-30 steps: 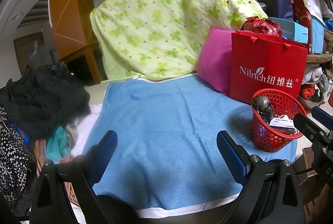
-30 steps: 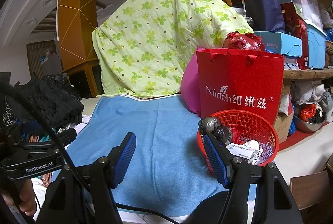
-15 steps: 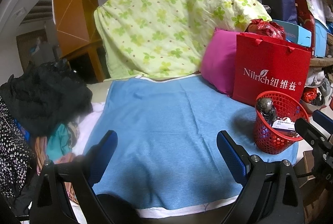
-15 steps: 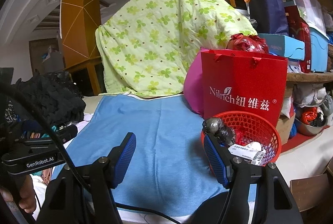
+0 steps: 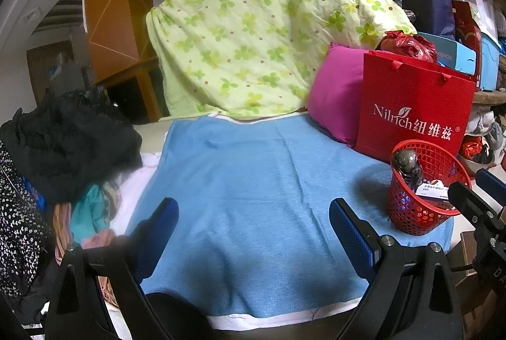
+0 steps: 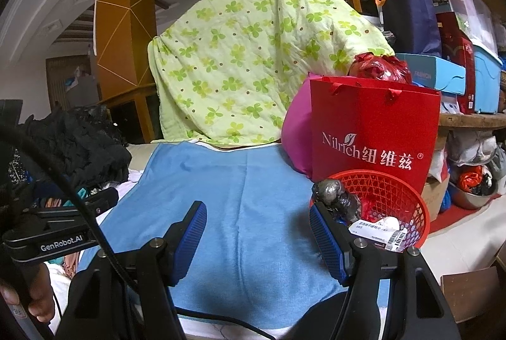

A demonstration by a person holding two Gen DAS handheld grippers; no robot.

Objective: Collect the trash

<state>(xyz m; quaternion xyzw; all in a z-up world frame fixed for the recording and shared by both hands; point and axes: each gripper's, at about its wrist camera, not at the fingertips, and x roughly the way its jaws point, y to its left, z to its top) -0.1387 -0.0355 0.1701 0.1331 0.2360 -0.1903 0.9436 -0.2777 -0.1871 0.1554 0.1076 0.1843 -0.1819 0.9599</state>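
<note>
We see one red mesh basket (image 6: 399, 197) at the blue blanket's (image 5: 259, 194) right edge; our left tool (image 5: 253, 232) and right tool (image 6: 257, 232) both gape, empty.

The red paper bag (image 6: 373, 131) carries white lettering across its front, "Nilrich" with a small leaf mark above the word, followed by the Chinese characters 纽维兹 and a registered-trademark sign. The same print shows in the left wrist view (image 5: 414, 115). The black body of the left gripper (image 6: 63, 232) bears "GenRobot.AI" in white. The light blue box (image 6: 427, 77) behind the bag reads "FASHION" on its side. A white slip (image 6: 379, 232) in the red basket (image 6: 411, 207) has a barcode and small print too fine to read.
</note>
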